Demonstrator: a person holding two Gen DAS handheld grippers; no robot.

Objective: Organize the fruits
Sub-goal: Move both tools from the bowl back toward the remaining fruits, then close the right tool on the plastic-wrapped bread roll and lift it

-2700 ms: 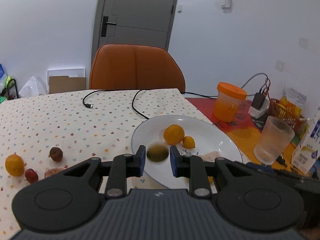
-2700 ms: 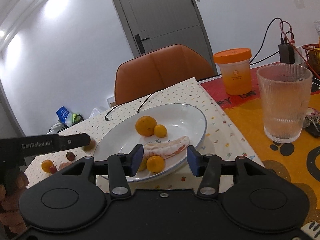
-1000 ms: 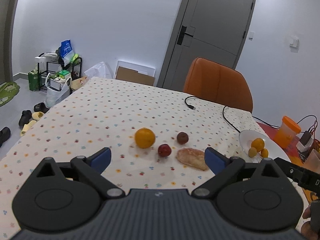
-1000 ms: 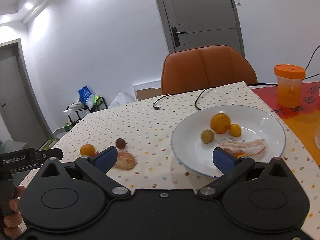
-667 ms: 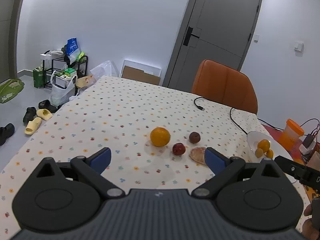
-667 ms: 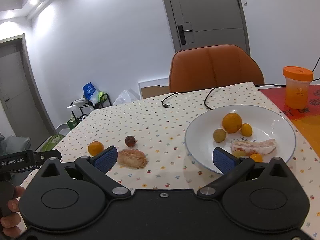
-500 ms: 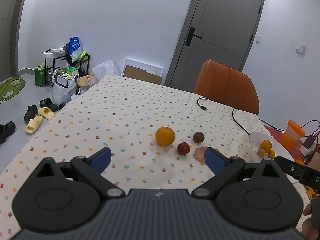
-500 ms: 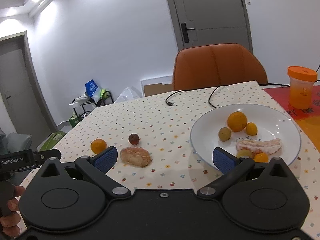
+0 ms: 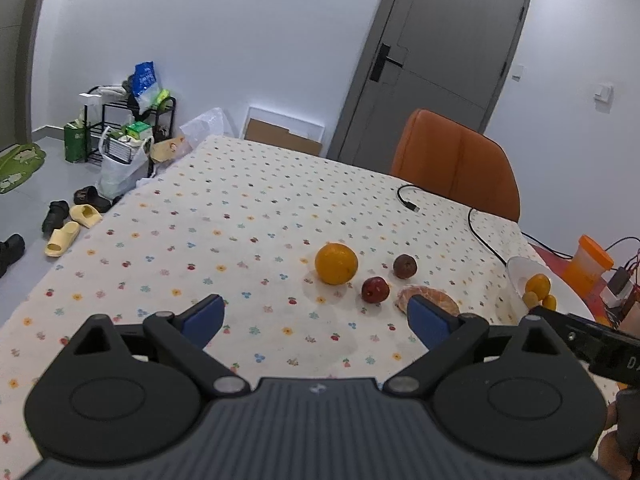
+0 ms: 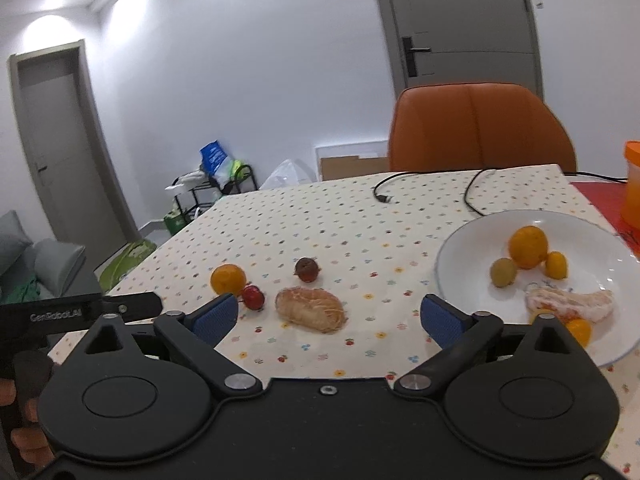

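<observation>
On the table [image 9: 248, 216], over a dotted cloth, four fruits lay loose: an orange [image 9: 335, 263], a red fruit [image 9: 375, 290] just right of it, a dark brown fruit [image 9: 405, 266] a little farther back, and a peeled citrus piece [image 9: 436, 300] nearest the plate; left gripper [image 9: 316, 316] hung above the near edge of the cloth with jaws spread wide and nothing between them; its right blue pad [image 9: 428, 322] overlapped the peeled piece in the left wrist view, contact could not be told; right gripper [image 10: 326, 318] likewise stood wide and empty, the peeled citrus piece [image 10: 311, 309] showing between its pads, apart from both.

White plate [image 10: 592, 236] sat to the right of the loose fruits, well apart from them; it carried a large orange [image 10: 527, 247], a small yellow-green fruit [image 10: 503, 272] touching its left side, a small orange fruit [image 10: 556, 265] at its right, a peeled segment [image 10: 572, 305] nearer the camera, and two more small fruits partly hidden behind the right gripper's finger.

Black cable [image 10: 472, 192] ran across the far part of the cloth; orange chair [image 10: 480, 128] stood behind the table; orange-lidded container [image 9: 588, 268] stood beyond the plate; a hand [image 10: 24, 420] holding the left gripper's handle showed at the lower left of the right wrist view.
</observation>
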